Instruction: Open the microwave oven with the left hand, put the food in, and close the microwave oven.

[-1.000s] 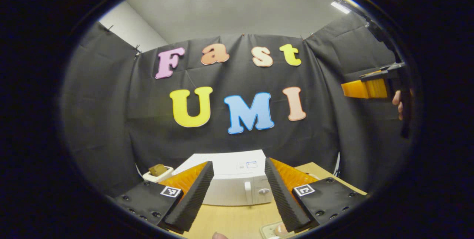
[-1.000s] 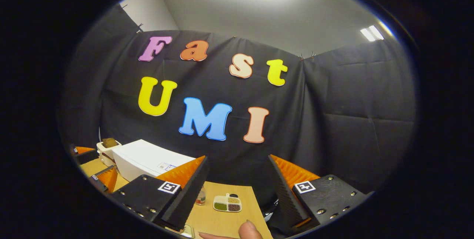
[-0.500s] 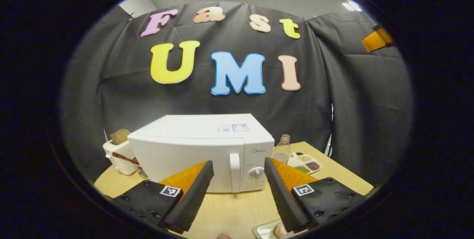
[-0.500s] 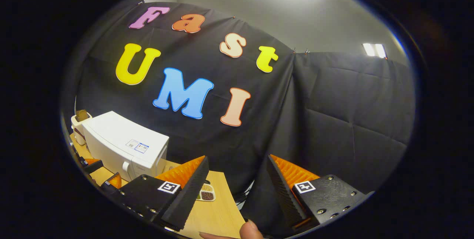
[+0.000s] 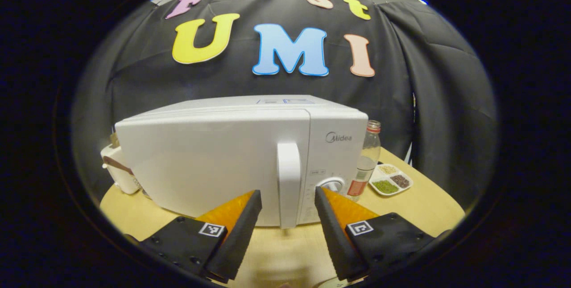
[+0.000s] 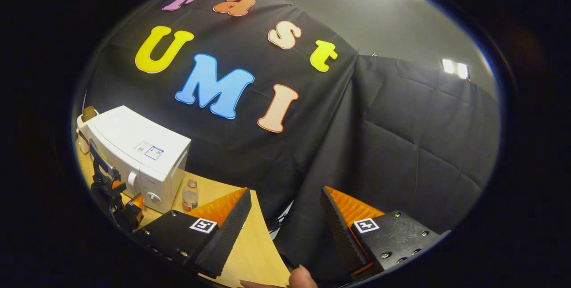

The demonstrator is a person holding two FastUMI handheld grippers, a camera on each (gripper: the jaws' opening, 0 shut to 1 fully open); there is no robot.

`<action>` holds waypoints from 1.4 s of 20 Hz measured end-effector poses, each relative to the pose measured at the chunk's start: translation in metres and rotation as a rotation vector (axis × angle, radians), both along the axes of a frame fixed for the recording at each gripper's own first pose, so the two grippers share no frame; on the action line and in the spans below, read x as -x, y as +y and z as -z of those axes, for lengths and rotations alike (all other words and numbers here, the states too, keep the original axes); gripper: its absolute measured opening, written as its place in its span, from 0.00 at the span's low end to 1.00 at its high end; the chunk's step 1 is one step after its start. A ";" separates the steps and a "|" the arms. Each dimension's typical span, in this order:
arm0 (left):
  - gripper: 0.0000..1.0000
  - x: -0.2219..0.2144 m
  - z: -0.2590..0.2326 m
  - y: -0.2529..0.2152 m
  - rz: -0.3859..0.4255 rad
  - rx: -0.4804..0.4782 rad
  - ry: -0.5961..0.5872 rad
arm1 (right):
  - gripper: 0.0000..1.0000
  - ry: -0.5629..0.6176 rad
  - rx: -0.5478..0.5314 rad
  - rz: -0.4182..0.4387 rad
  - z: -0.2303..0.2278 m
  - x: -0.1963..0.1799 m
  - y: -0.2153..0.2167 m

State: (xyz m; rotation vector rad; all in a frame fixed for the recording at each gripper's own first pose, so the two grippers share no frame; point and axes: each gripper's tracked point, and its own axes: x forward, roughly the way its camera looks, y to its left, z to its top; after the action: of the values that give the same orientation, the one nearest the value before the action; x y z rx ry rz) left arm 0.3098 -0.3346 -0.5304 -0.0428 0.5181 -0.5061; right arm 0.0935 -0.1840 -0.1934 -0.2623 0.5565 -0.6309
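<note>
Way closer now: half a second back the microwave oven (image 5: 241, 158) sat small and low in the left gripper view, and now its white front takes up most of the middle. My left gripper (image 5: 285, 223) has its jaws spread wide with nothing between them, and the door handle (image 5: 289, 181) lines up right in the gap, just ahead of the tips but not touching as far as I can tell.

About the microwave itself: white box, door shut, vertical white handle at the door's right edge, control panel to the right of that with a round knob (image 5: 331, 185) partly hidden behind my right-hand finger. It's sitting on the light wooden tabletop (image 5: 415, 207). Just right of it is a clear bottle (image 5: 366, 158) with a red label, then a small white divided dish (image 5: 391, 180) with green and dark grains. A white container (image 5: 117, 167) pokes out behind its left side.

From the right gripper view, the microwave oven (image 6: 138, 154) is off to the left, a bit higher than before, with the left gripper (image 6: 120, 203) now right in front of it. The right gripper (image 6: 285, 230) hangs over the tabletop's edge, jaws wide apart and empty, a fingertip (image 6: 299, 277) at the bottom.
</note>
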 end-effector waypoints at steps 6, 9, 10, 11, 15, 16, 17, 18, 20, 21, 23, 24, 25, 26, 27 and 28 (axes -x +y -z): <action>0.38 -0.008 0.027 -0.014 -0.008 0.056 0.070 | 0.95 0.009 -0.003 -0.014 0.001 0.000 0.008; 0.30 -0.006 0.026 -0.013 -0.006 -0.001 0.018 | 0.95 0.005 -0.021 -0.022 -0.002 0.007 0.013; 0.25 -0.006 0.027 -0.014 -0.009 -0.008 -0.001 | 0.95 -0.005 -0.023 -0.023 -0.006 0.009 0.014; 0.24 -0.006 0.026 -0.013 -0.014 -0.008 -0.006 | 0.96 -0.016 -0.025 -0.025 -0.010 0.011 0.014; 0.18 -0.003 0.026 -0.013 0.025 -0.022 -0.017 | 0.95 -0.061 -0.049 -0.038 -0.023 0.024 0.020; 0.18 -0.002 0.028 -0.014 0.045 -0.025 -0.018 | 0.95 -0.072 -0.052 -0.040 -0.026 0.029 0.022; 0.18 -0.002 0.027 -0.013 0.055 -0.015 -0.017 | 0.95 -0.085 -0.058 -0.045 -0.029 0.034 0.023; 0.18 -0.001 0.027 -0.013 0.069 -0.017 -0.016 | 0.95 -0.098 -0.060 -0.053 -0.034 0.038 0.025; 0.18 -0.001 0.027 -0.013 0.094 -0.048 -0.011 | 0.95 -0.118 -0.053 -0.063 -0.039 0.046 0.026; 0.18 -0.001 0.027 -0.013 0.097 -0.051 0.002 | 0.95 -0.125 -0.057 -0.063 -0.039 0.050 0.025; 0.17 0.000 0.028 -0.013 0.108 -0.056 0.029 | 0.95 -0.138 -0.087 -0.070 -0.040 0.054 0.030; 0.18 0.000 0.028 -0.013 0.113 -0.059 0.037 | 0.95 -0.143 -0.094 -0.069 -0.040 0.057 0.030; 0.17 0.000 0.028 -0.013 0.114 -0.063 0.039 | 0.95 -0.147 -0.090 -0.067 -0.041 0.061 0.029; 0.17 0.000 0.028 -0.013 0.114 -0.067 0.038 | 0.96 -0.151 -0.082 -0.067 -0.044 0.065 0.028; 0.17 0.000 0.027 -0.013 0.114 -0.070 0.038 | 0.95 -0.152 -0.075 -0.067 -0.045 0.069 0.026; 0.18 0.000 0.028 -0.014 0.114 -0.072 0.040 | 0.96 -0.149 -0.070 -0.067 -0.045 0.072 0.026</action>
State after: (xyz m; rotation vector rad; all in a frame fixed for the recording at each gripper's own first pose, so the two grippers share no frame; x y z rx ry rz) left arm 0.3093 -0.3485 -0.5586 0.0456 0.5795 -0.5990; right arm 0.0211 -0.1584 -0.1483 -0.1657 0.4241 -0.5599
